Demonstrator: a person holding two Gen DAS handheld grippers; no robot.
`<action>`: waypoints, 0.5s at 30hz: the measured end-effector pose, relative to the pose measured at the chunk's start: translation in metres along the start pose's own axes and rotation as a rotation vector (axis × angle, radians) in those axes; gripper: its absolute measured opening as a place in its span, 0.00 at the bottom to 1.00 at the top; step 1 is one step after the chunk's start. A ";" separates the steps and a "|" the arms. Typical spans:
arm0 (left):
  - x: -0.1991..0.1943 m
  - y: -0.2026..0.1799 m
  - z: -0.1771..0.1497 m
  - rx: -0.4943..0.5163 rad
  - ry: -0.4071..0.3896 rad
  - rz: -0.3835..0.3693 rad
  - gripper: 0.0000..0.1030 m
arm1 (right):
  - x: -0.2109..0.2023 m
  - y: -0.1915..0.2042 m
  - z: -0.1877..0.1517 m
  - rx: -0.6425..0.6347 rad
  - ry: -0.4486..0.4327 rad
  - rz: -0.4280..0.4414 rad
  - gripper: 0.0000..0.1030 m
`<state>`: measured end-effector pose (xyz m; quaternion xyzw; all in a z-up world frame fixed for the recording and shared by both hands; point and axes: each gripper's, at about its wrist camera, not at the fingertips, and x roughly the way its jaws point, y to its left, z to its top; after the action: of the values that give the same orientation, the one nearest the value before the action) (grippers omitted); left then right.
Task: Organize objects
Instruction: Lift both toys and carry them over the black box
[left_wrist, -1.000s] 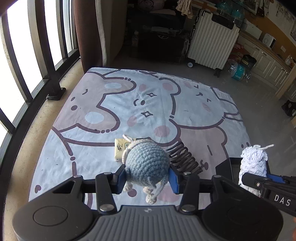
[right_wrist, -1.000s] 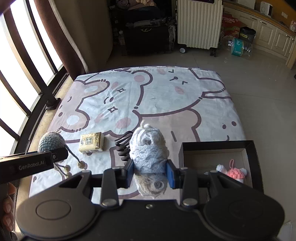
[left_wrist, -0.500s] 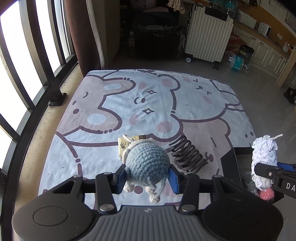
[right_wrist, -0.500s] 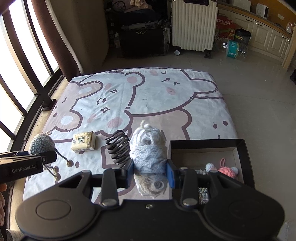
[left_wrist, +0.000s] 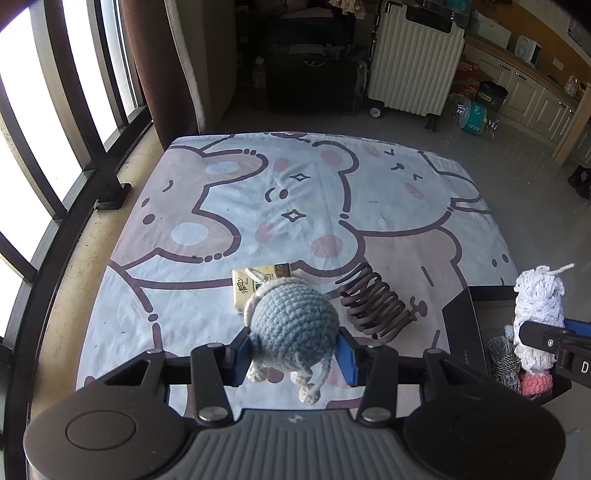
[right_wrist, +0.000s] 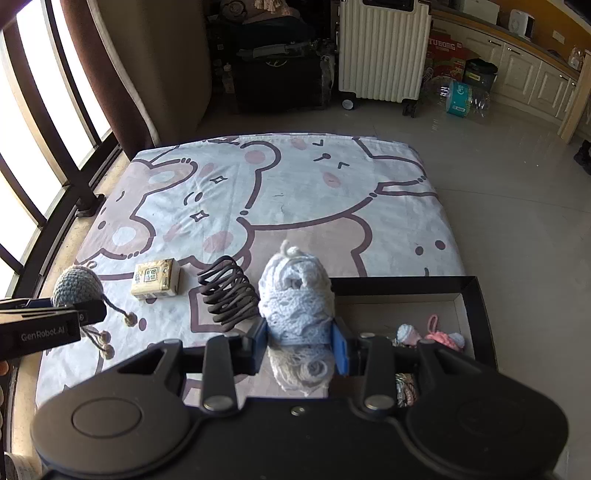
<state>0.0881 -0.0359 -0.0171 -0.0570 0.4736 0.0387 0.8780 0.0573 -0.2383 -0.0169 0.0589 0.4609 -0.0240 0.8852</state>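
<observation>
A: How many hand-held grippers are there, and what do they have?

B: Two. The left hand-held gripper (left_wrist: 293, 356) is clamped on one blue crochet toy (left_wrist: 293, 325), its blue pads pressed against both sides, with the toy's bobbled cords dangling below. The right hand-held gripper (right_wrist: 298, 345) is clamped on one pale blue lace roll (right_wrist: 295, 295), with cream yarn hanging under the pads.

A: Where are those two things?

B: Both are held above the mat (left_wrist: 332, 192), off its surface. In the left view the lace roll hangs over the box (left_wrist: 458, 325).

A: What lies on the mat?

B: Two loose things: one tissue pack (right_wrist: 157, 282) and one black coil (right_wrist: 229, 293), side by side and apart. The pack is on the left and the coil is between it and the box.

A: And the box?

B: One black box with a tan floor, at the mat's near right corner. Inside I count one pink crochet piece (right_wrist: 441, 334), one small white and pink piece (right_wrist: 408, 334) next to it, and one bundle of twisted cord (right_wrist: 406, 391) partly hidden behind the gripper. Anything more in there I cannot tell
</observation>
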 end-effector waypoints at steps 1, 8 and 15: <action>0.001 -0.001 0.000 0.002 0.001 -0.001 0.46 | 0.000 -0.001 0.000 0.002 0.000 -0.002 0.36; 0.003 -0.013 0.001 0.018 0.001 -0.011 0.46 | 0.001 -0.011 -0.002 0.014 0.001 -0.015 0.36; 0.009 -0.028 0.002 0.033 0.011 -0.024 0.46 | 0.001 -0.026 -0.005 0.027 0.001 -0.027 0.36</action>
<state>0.0980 -0.0632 -0.0222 -0.0483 0.4783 0.0198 0.8766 0.0519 -0.2639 -0.0227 0.0646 0.4619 -0.0419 0.8836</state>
